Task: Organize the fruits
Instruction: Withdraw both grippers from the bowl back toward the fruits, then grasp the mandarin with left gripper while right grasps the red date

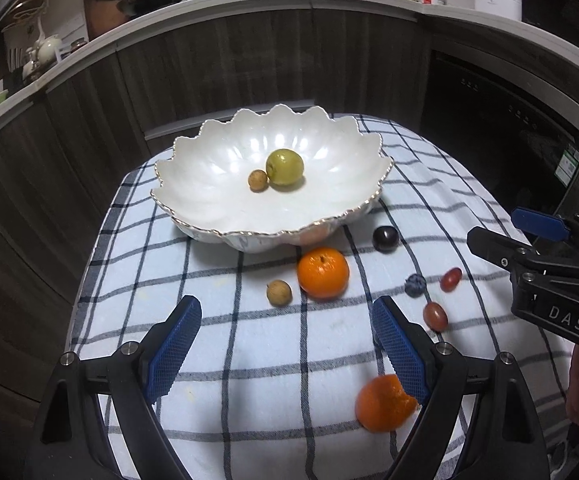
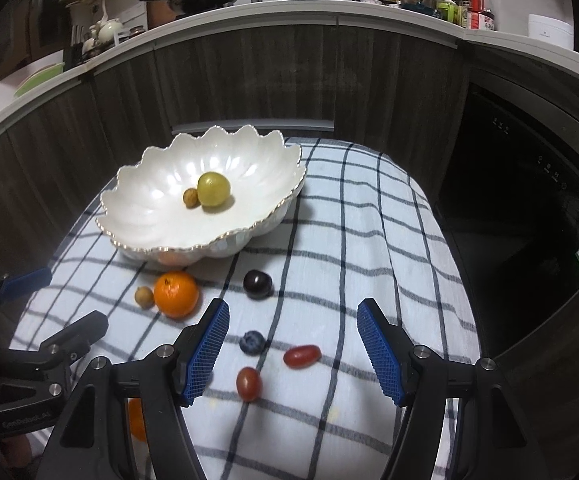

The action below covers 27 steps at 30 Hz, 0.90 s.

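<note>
Fruits mostly outside bowl (image 1: 209, 184): I see only green fruit (image 1: 284, 166) and small brown one (image 1: 258, 180) inside, touching. On checked cloth (image 1: 249, 360) of table: orange (image 1: 323, 273) just beside bowl, second brown fruit (image 1: 278, 293), dark plum (image 1: 385, 239), blueberry (image 2: 252, 342), two red grapes (image 2: 302, 356), another orange (image 1: 383, 402). My left claw (image 1: 285, 350) open, empty, tilted down. My right claw (image 2: 293, 350) open, empty, above grapes.

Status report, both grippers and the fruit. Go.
Left gripper open, empty; right gripper open, empty. Green fruit and one small brown fruit in bowl. Seven fruits loose on cloth, including orange. Nothing blocking.
</note>
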Each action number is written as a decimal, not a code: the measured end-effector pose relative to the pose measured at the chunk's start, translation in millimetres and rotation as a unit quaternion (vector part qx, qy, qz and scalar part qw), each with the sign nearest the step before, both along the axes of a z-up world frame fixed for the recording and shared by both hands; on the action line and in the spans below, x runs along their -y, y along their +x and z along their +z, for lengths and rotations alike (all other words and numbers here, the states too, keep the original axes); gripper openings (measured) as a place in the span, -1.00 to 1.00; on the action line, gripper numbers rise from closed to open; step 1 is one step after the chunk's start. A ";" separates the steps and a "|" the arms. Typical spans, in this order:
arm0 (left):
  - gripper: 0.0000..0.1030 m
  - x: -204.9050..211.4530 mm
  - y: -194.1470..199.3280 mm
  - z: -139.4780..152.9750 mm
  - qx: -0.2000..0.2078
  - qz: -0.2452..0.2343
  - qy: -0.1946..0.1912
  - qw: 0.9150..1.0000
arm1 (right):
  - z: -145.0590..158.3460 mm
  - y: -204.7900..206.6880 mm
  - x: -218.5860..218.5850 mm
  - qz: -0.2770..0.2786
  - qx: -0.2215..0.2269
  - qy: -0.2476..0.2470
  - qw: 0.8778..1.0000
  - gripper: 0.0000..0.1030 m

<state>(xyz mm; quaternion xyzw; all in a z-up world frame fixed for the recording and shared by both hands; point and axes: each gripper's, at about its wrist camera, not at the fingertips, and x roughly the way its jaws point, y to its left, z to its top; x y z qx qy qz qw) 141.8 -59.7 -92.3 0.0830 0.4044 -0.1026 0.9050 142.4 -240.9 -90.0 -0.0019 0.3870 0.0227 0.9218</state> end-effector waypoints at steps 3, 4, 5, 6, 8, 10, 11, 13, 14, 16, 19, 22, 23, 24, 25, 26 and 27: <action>0.71 3.1 -5.4 -4.2 -0.005 -0.009 0.001 1.000 | -6.6 -3.5 0.7 0.003 -0.006 -0.004 1.000 0.31; 0.71 4.1 -7.2 -5.5 -0.006 -0.012 0.001 1.000 | -8.0 -4.9 0.9 0.004 -0.007 -0.003 1.000 0.31; 0.71 5.2 -9.9 -6.8 -0.007 -0.015 0.001 1.000 | -9.6 -6.1 1.1 0.004 -0.009 -0.003 1.000 0.31; 0.70 6.1 -11.7 -7.9 -0.007 -0.019 0.001 1.000 | -11.4 -7.1 1.5 0.005 -0.010 -0.004 1.000 0.31; 0.70 8.3 -15.6 -10.0 -0.010 -0.026 0.001 1.000 | -15.0 -9.5 2.6 0.007 -0.013 -0.005 1.000 0.31; 0.70 9.8 -18.4 -11.2 -0.013 -0.034 -0.002 0.999 | -17.7 -11.2 3.5 0.009 -0.015 -0.007 1.000 0.31; 0.70 10.8 -20.5 -11.7 -0.013 -0.039 -0.003 0.999 | -18.9 -12.1 4.0 0.010 -0.016 -0.007 1.000 0.31; 0.70 13.2 -23.1 -12.5 -0.013 -0.048 -0.004 0.999 | -21.1 -13.6 4.7 0.014 -0.017 -0.005 1.000 0.31; 0.70 15.1 -24.7 -13.7 -0.013 -0.052 -0.002 0.999 | -22.4 -14.5 4.7 0.017 -0.018 -0.004 1.000 0.31; 0.69 17.4 -26.8 -16.3 -0.015 -0.058 0.000 0.998 | -24.8 -16.1 4.5 0.022 -0.020 -0.003 1.000 0.31; 0.63 21.6 -31.0 -20.1 -0.015 -0.067 0.009 0.998 | -28.4 -17.9 4.6 0.026 -0.023 -0.003 0.999 0.31; 0.63 24.5 -35.4 -22.8 -0.013 -0.077 0.014 0.997 | -32.8 -20.0 6.0 0.028 -0.026 -0.002 0.999 0.31; 0.63 26.2 -36.8 -23.6 -0.011 -0.080 0.017 0.997 | -34.2 -20.3 6.3 0.029 -0.028 -0.001 0.999 0.31; 0.63 27.7 -38.4 -24.2 -0.010 -0.084 0.020 0.996 | -36.0 -20.8 6.4 0.031 -0.030 0.001 0.999 0.31; 0.63 29.0 -40.0 -24.6 -0.009 -0.087 0.022 0.996 | -37.3 -21.2 6.2 0.033 -0.031 0.002 0.999 0.31; 0.63 31.1 -42.3 -24.7 -0.005 -0.093 0.025 0.995 | -38.0 -21.2 6.0 0.035 -0.032 0.002 0.999 0.31; 0.63 32.8 -44.1 -24.7 -0.003 -0.098 0.027 0.995 | -39.3 -21.6 5.2 0.039 -0.033 0.004 0.999 0.31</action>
